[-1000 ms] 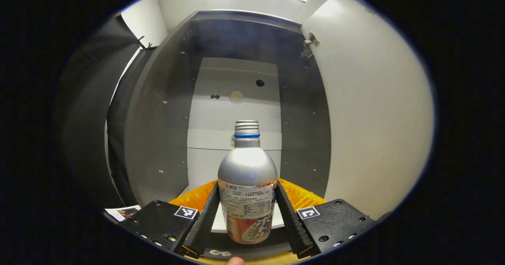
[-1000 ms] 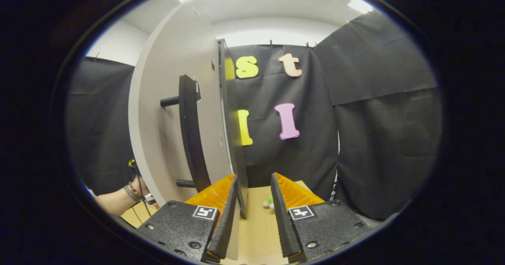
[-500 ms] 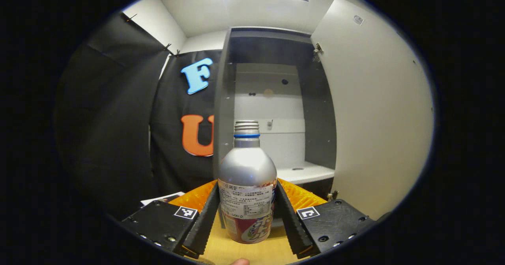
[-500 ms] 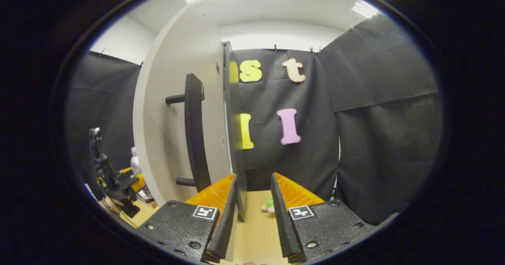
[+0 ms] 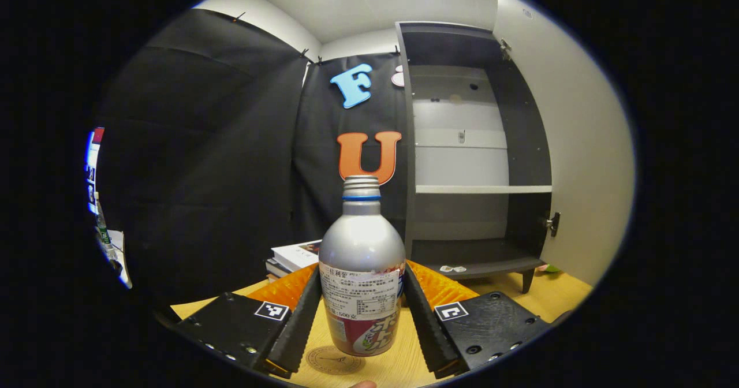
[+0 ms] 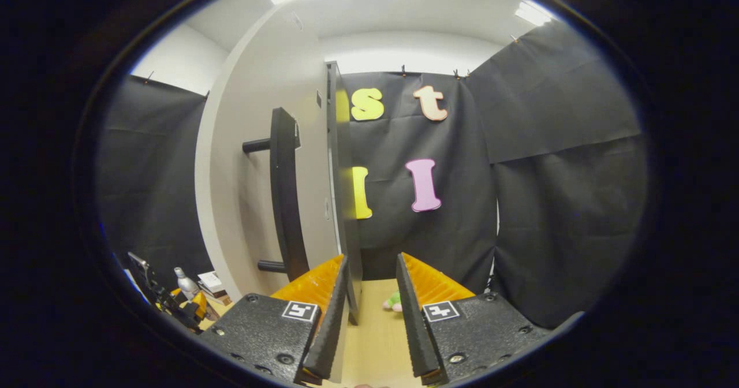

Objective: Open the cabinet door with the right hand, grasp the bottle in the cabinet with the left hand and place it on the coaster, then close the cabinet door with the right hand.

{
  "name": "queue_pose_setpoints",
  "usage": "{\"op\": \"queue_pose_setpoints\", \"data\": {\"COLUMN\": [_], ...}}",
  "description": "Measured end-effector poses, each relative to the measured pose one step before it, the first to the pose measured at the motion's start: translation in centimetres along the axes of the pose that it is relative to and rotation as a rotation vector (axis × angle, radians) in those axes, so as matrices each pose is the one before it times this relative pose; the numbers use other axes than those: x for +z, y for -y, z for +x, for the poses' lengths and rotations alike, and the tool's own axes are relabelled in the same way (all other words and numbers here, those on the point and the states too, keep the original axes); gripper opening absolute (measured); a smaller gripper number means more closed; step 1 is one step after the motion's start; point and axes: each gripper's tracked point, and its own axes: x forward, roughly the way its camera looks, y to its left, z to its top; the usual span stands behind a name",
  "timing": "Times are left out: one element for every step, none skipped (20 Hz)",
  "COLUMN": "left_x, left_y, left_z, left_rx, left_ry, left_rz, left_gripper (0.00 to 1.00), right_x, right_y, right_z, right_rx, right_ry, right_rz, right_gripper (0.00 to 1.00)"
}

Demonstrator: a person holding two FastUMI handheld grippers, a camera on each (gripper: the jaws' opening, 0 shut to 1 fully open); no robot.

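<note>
Left tool (image 5: 361, 324) clamps the silver bottle (image 5: 361, 278) upright at lower centre, above the coaster (image 5: 333, 360); right tool (image 6: 369, 313) stands parted around the open door's edge (image 6: 344, 203).

Open cabinet door (image 6: 260, 163) edge between right fingers (image 6: 329, 324), bare tabletop (image 6: 375, 330) beyond

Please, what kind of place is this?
Probably a recording booth, not a real home: black cloth hangs as walls, one small cabinet stands on a wooden table, and books lie beside it.
</note>
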Motion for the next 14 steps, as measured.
{"op": "queue_pose_setpoints", "data": {"left_x": [-1.050, -0.938, -0.879, -1.007, -1.213, -0.770, -0.836, -0.908, -0.882, -0.689, -0.415, -0.247, 0.081, 0.117], "left_y": [-0.184, -0.215, -0.198, -0.368, -0.413, -0.320, -0.258, -0.345, -0.472, -0.417, -0.257, -0.049, 0.007, -0.057], "left_z": [-0.297, -0.060, -0.032, 0.118, 0.277, 0.224, 0.313, 0.341, 0.338, 0.281, 0.179, 0.079, 0.136, 0.076], "left_rx": [0.00449, 0.00366, 0.00593, 0.00925, 0.01154, 0.00939, 0.00910, 0.01086, 0.01251, 0.00752, 0.00544, -0.00108, -0.00041, 0.00034], "left_ry": [-0.02502, -0.01849, -0.01672, -0.01723, -0.01403, -0.01167, -0.01518, -0.01814, -0.01380, -0.01246, -0.00879, -0.00458, 0.00979, 0.01411], "left_rz": [0.00591, 0.00740, 0.00858, 0.00756, 0.00135, -0.00551, -0.00547, -0.00384, -0.00388, -0.00279, -0.00481, -0.00573, 0.00156, 0.00839], "left_gripper": [0.77, 0.76, 0.77, 0.77, 0.77, 0.77, 0.77, 0.77, 0.77, 0.77, 0.77, 0.77, 0.77, 0.77], "right_x": [0.002, 0.087, -0.019, 0.037, -0.136, -0.355, -0.086, 0.054, 0.032, 0.017, -0.115, -0.036, -0.062, 0.014], "right_y": [-0.076, -0.048, -0.042, -0.064, -0.073, -0.004, 0.170, 0.135, 0.210, 0.195, 0.186, 0.133, 0.028, -0.003], "right_z": [-0.017, 0.008, 0.063, 0.004, 0.013, -0.096, -0.346, -0.121, 0.142, 0.049, 0.024, 0.008, -0.004, -0.043], "right_rx": [0.00077, 0.00172, 0.00112, 0.00048, -0.00329, -0.00715, -0.00766, -0.00619, -0.00478, -0.00625, -0.00774, -0.00642, -0.00269, -0.00189], "right_ry": [0.00055, 0.00200, 0.00154, -0.00067, -0.00665, -0.01782, -0.01017, -0.00188, 0.00069, -0.00113, -0.00029, -0.00200, -0.00148, -0.00009], "right_rz": [0.00489, 0.00283, 0.00331, 0.00486, 0.00536, 0.00032, -0.00221, -0.00525, -0.00587, -0.00904, -0.00644, -0.00372, -0.00134, 0.00379], "right_gripper": [0.53, 0.53, 0.53, 0.53, 0.53, 0.53, 0.53, 0.53, 0.53, 0.53, 0.53, 0.53, 0.53, 0.53]}}
